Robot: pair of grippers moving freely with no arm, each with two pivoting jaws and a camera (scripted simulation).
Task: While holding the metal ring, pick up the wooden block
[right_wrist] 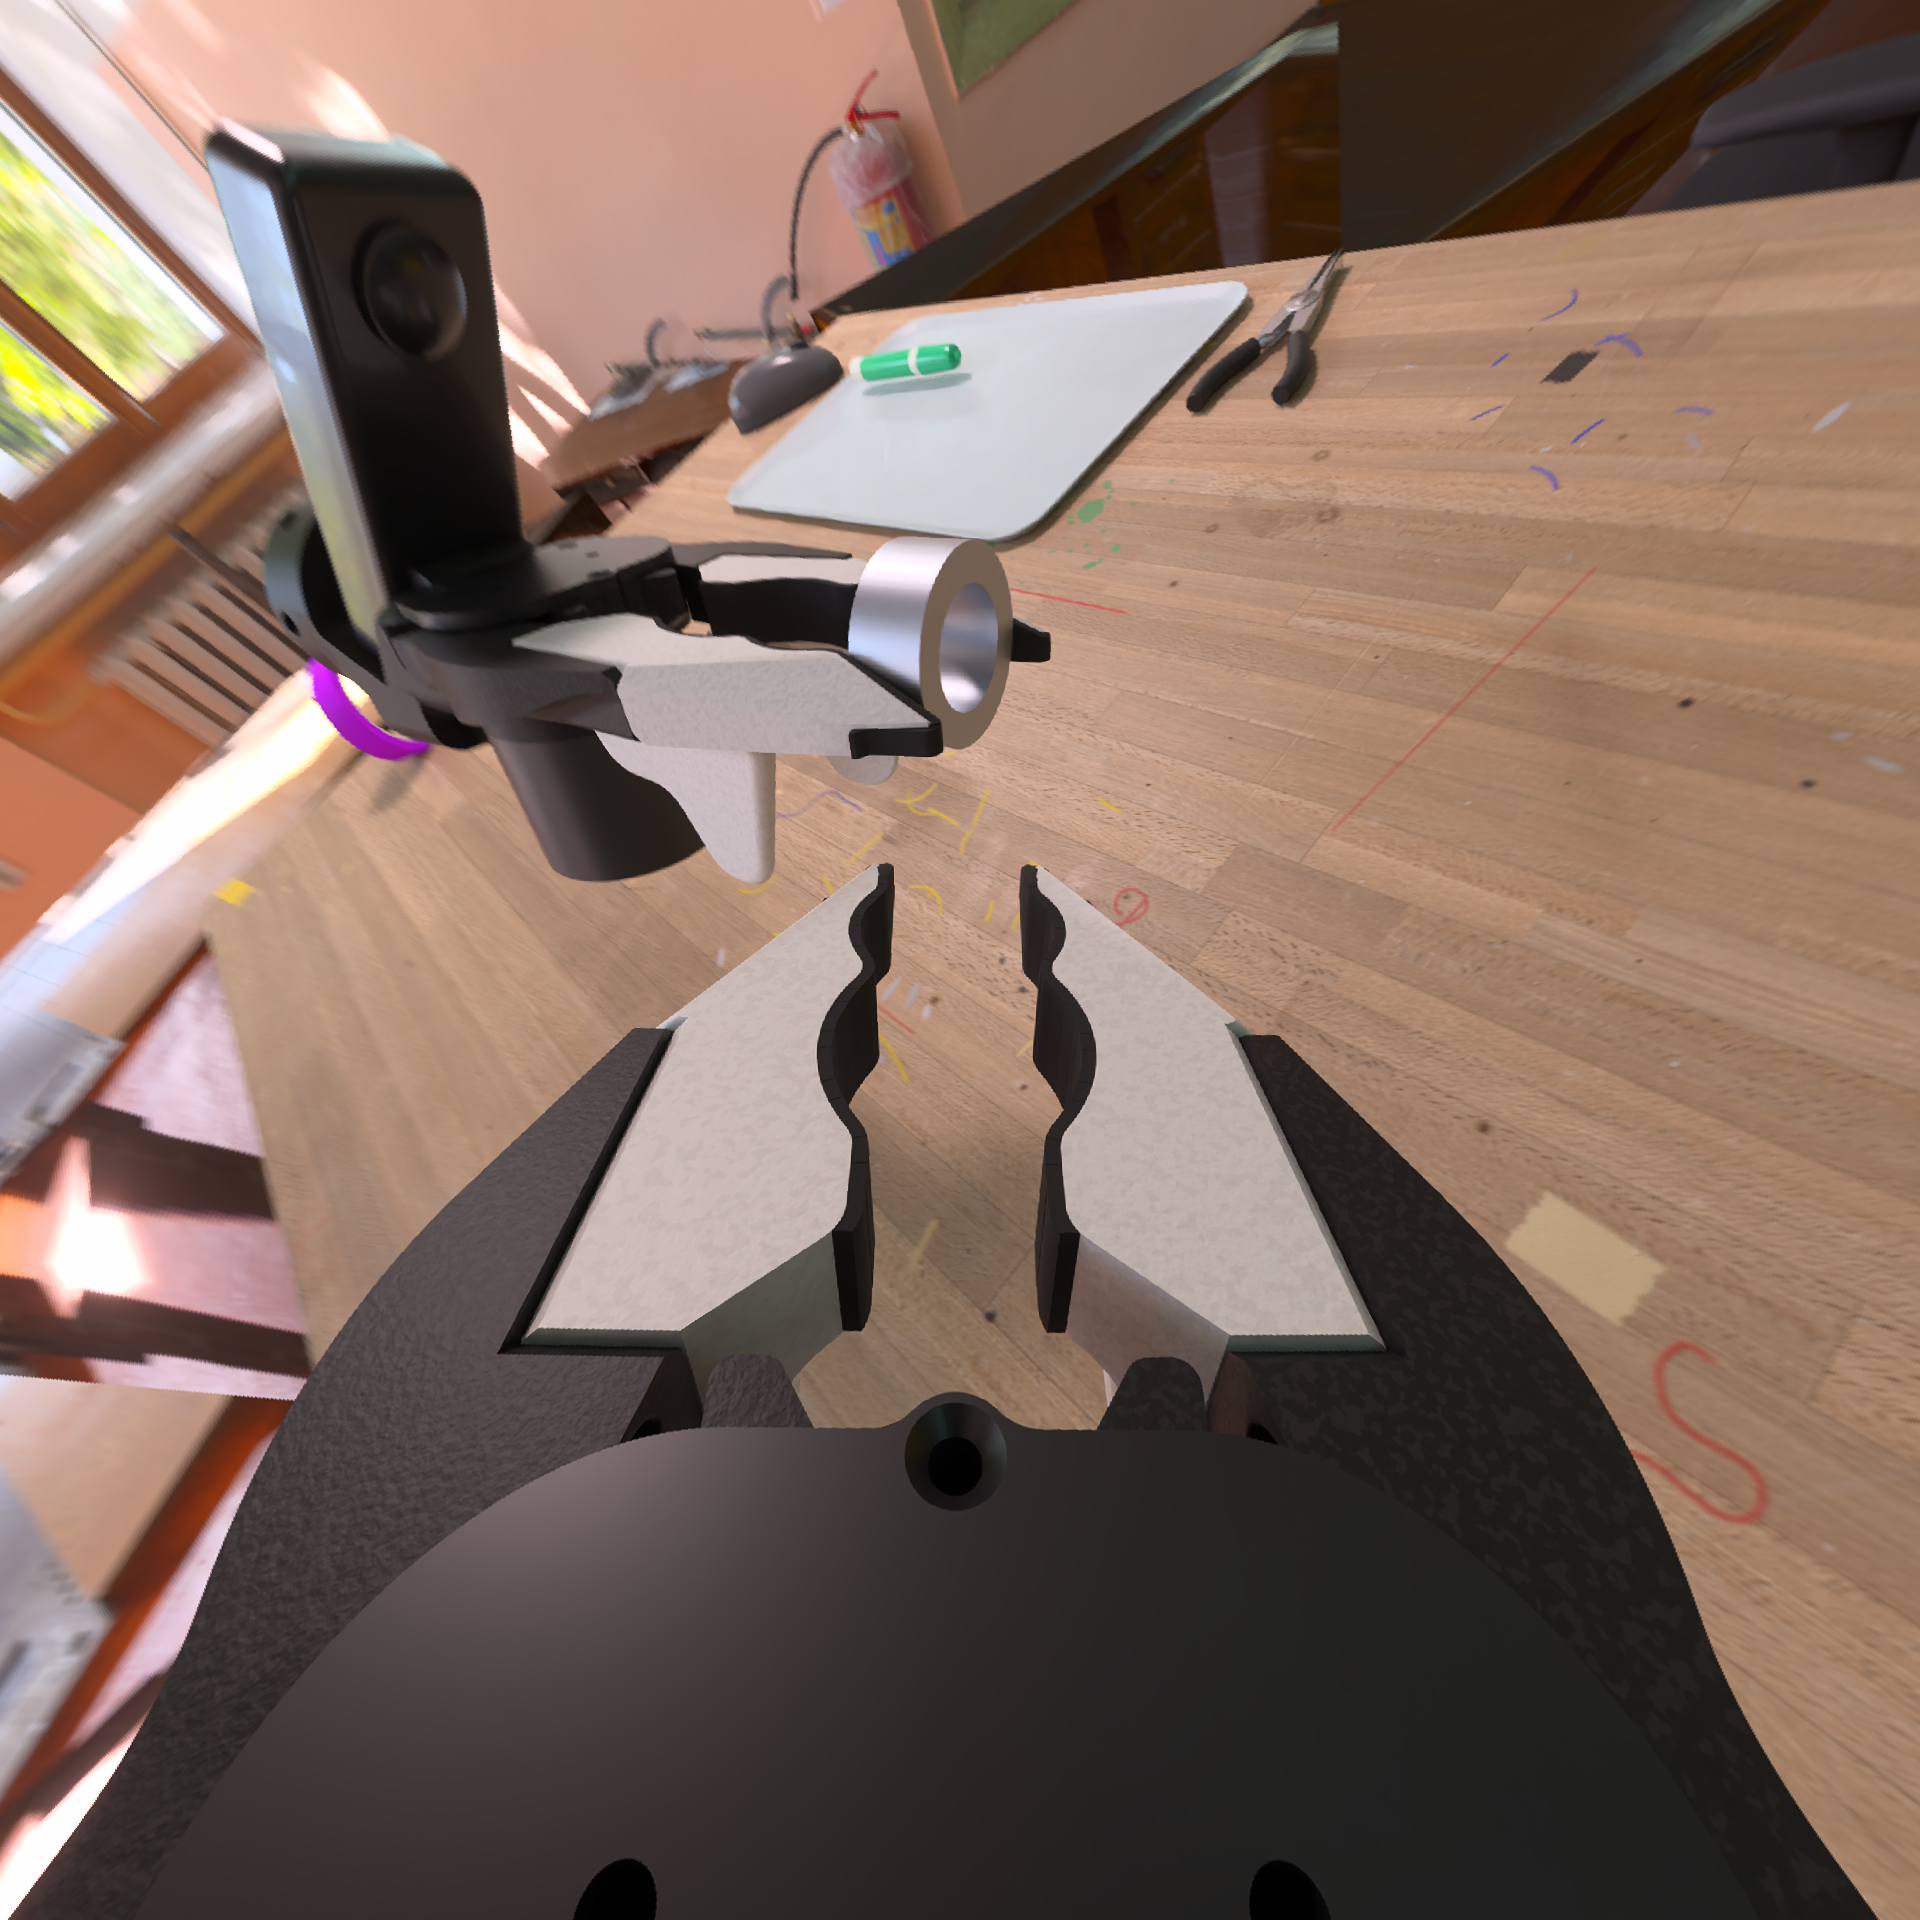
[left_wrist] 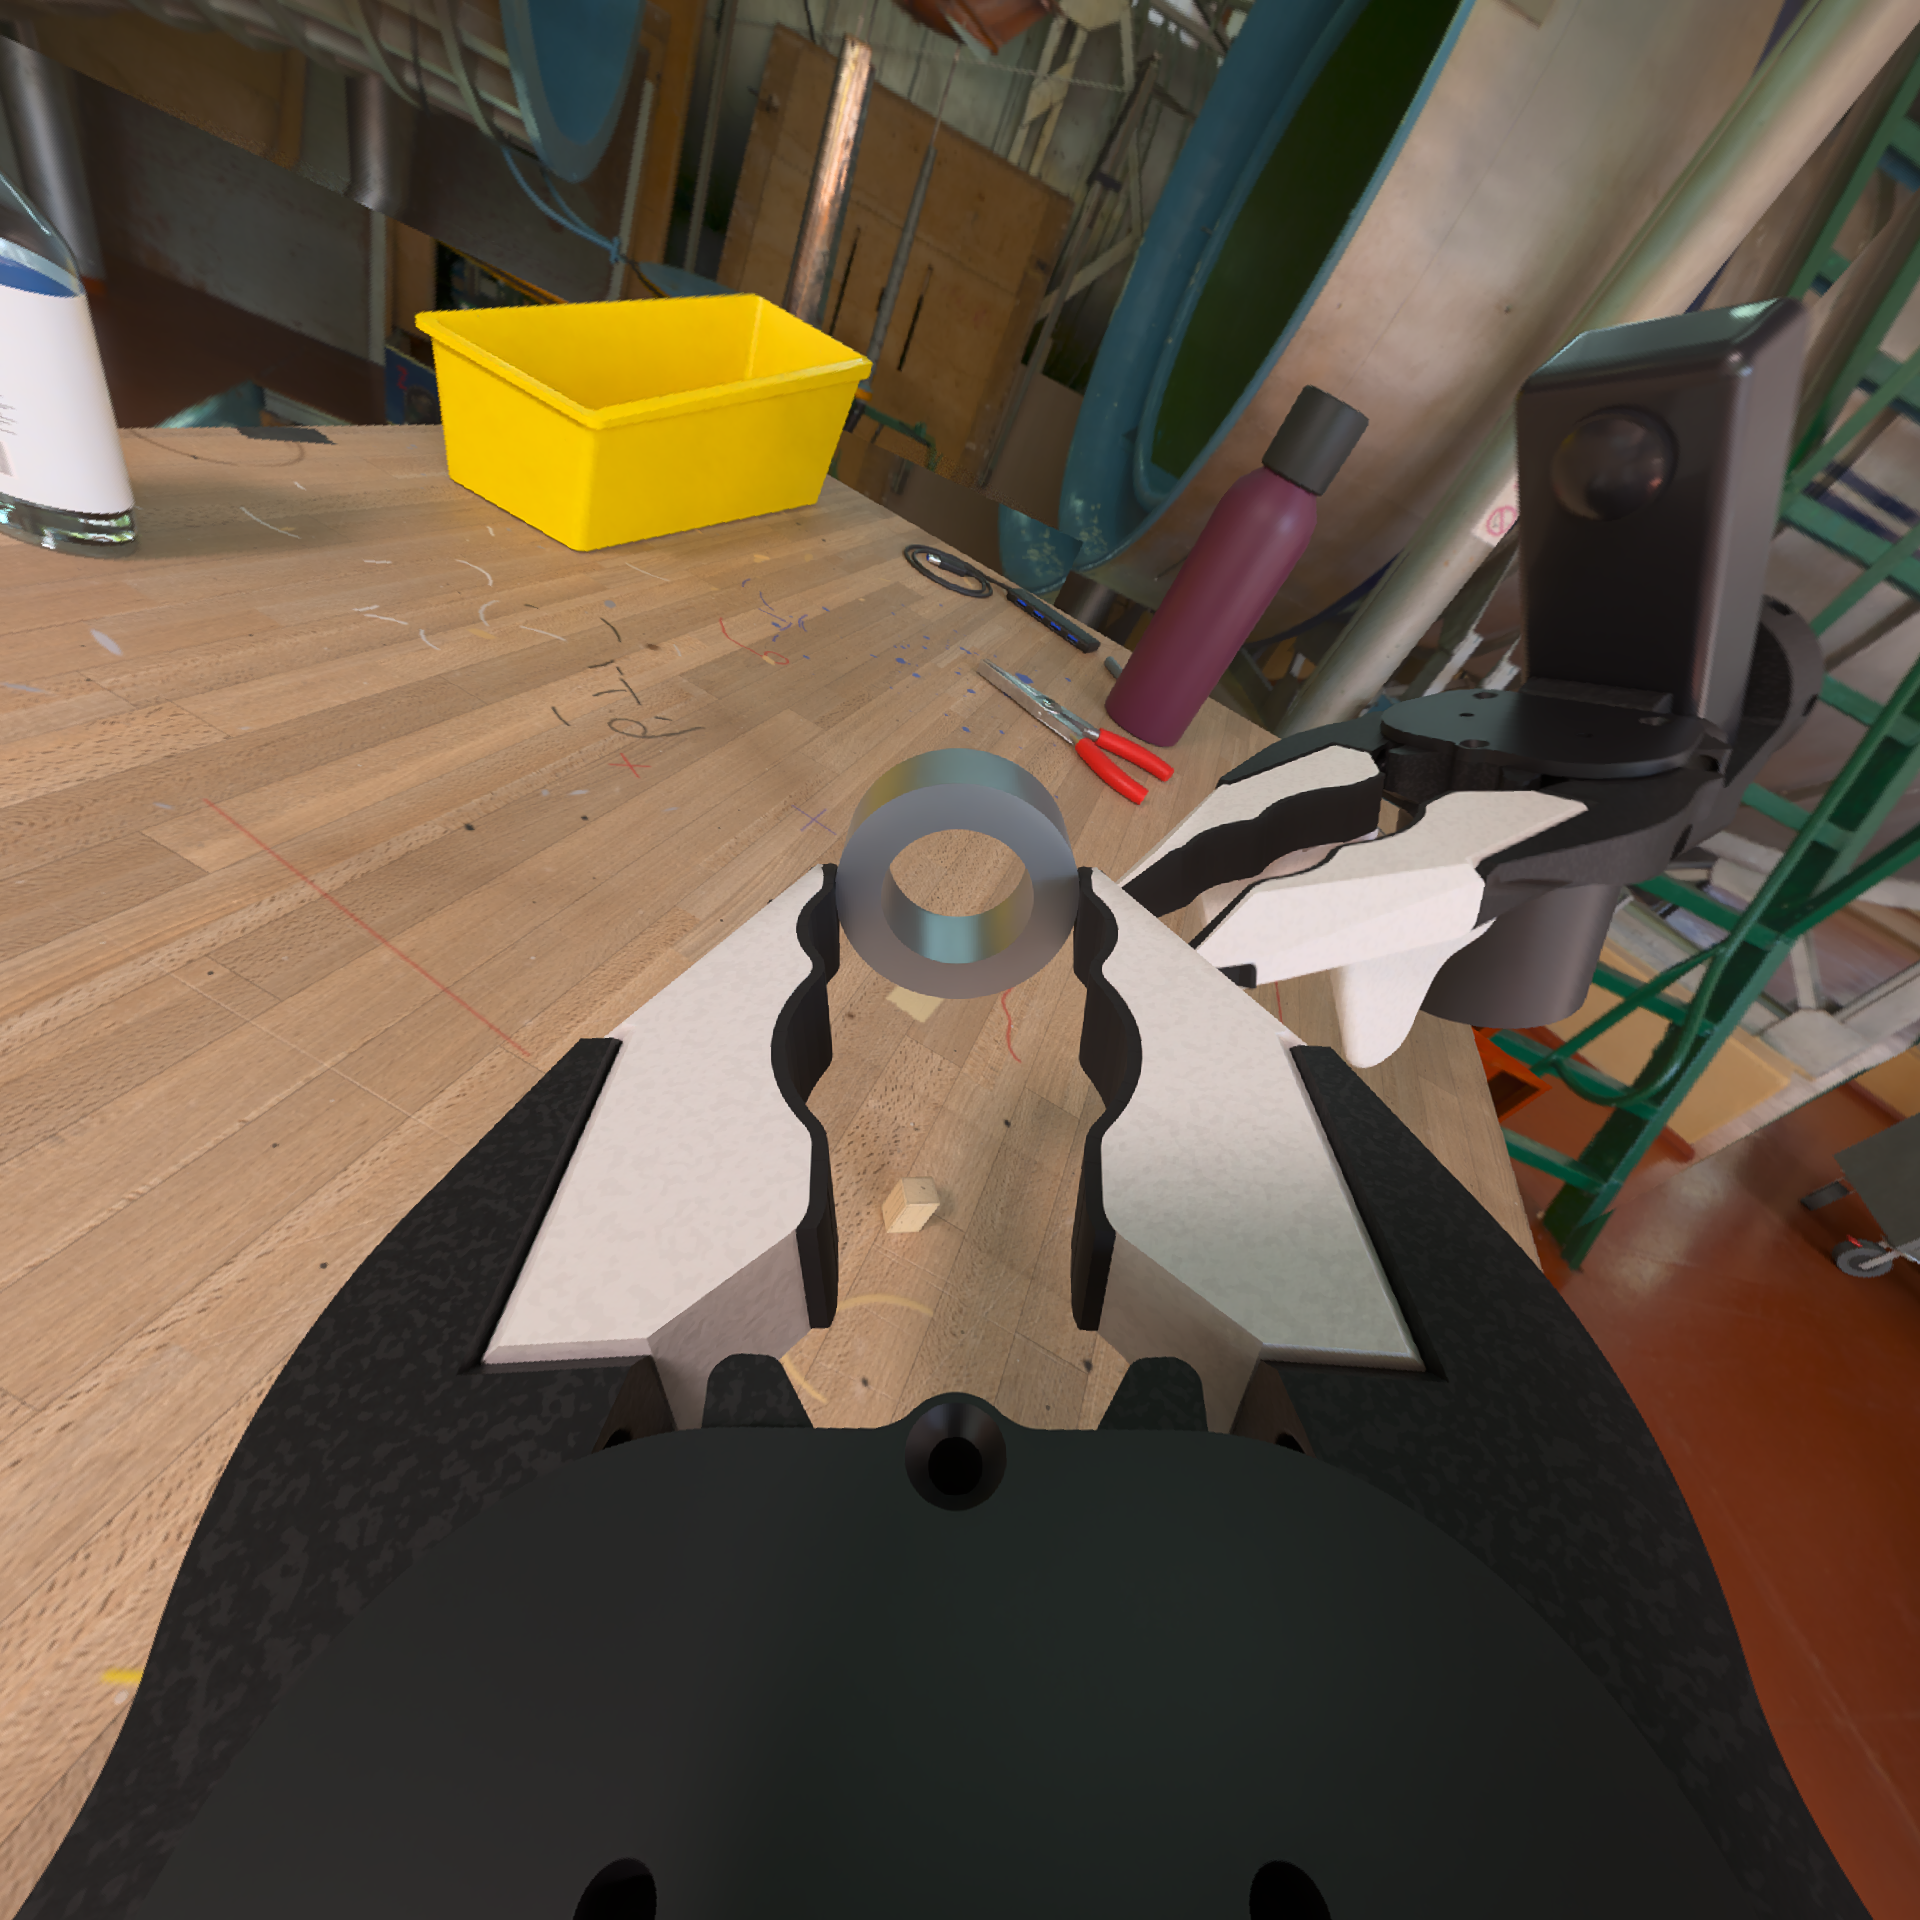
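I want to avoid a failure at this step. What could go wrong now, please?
1. The left tongs pinch the metal ring only at the fingertips, in the air above the table; a jolt may let it slip.
2. The right tongs are open and empty, and the wooden block does not show in the right wrist view, so they may miss it.
3. The two tongs are close and may collide.

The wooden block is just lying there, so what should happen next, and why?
Probably the right claw, open and empty, should drop toward the wooden block on the table. The left claw already grips the metal ring above it.
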